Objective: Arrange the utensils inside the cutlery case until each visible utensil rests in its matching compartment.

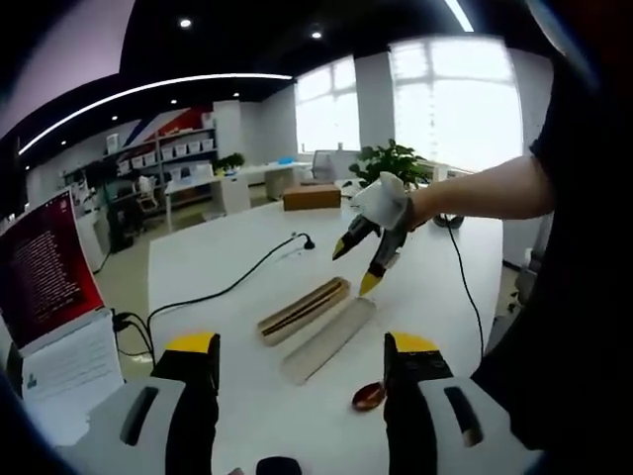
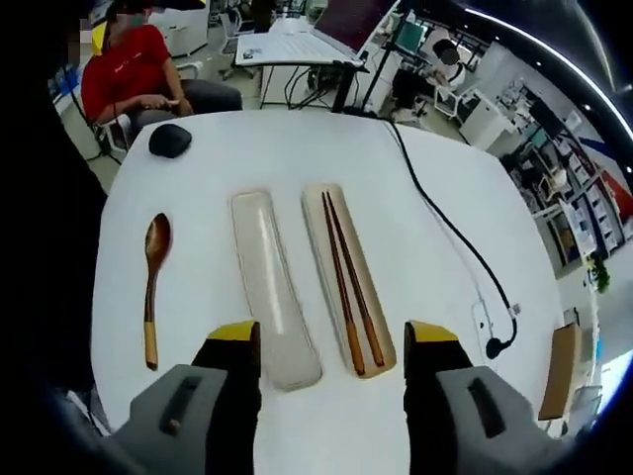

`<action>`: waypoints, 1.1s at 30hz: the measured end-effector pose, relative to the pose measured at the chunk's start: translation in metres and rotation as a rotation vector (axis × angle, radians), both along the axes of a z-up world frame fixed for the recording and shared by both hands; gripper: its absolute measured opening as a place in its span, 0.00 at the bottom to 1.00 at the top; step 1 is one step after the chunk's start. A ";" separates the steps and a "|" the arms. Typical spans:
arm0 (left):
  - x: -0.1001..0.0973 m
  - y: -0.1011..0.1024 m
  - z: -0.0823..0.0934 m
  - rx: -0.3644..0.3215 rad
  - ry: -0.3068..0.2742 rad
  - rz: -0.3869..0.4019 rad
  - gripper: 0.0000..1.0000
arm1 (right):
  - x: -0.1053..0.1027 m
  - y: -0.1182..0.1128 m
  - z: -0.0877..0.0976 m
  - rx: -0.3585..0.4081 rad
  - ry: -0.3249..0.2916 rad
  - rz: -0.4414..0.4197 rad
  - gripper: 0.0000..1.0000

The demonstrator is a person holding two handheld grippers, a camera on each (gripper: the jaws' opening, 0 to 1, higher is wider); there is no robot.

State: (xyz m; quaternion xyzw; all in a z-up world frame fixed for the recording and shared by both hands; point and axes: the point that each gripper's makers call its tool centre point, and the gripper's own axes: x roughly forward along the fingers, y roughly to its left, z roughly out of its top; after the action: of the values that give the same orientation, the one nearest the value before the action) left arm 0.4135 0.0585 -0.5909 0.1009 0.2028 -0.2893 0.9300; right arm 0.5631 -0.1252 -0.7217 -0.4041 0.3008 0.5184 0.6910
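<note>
Both your tongs hang open and empty above the white bench [image 2: 297, 148].

In your right gripper view, the right tongs [image 2: 332, 341] gape wide over 2 long, rounded, pale trays lying side by side: the case base [image 2: 348, 282] cradles 2 slim reddish-brown wooden chopsticks [image 2: 348, 282], and the lid [image 2: 272, 287] just beside it is bare and smooth. The glossy wooden spoon [image 2: 152, 287] lies apart on the bench, outside both trays. In your left gripper view, the left tongs [image 1: 302, 356] spread wide, touching nothing, with the spoon bowl [image 1: 369, 397] beside 1 fingertip.
</note>
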 end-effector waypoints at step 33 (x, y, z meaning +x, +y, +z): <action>0.002 -0.025 -0.016 0.008 0.040 -0.090 0.93 | -0.087 -0.056 0.020 0.166 0.050 -0.210 0.63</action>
State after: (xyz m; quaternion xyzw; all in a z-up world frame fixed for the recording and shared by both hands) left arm 0.4156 0.0335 -0.6072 0.1079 0.2177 -0.3321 0.9114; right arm 0.4764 -0.1810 -0.7016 -0.2989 0.3147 0.4763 0.7647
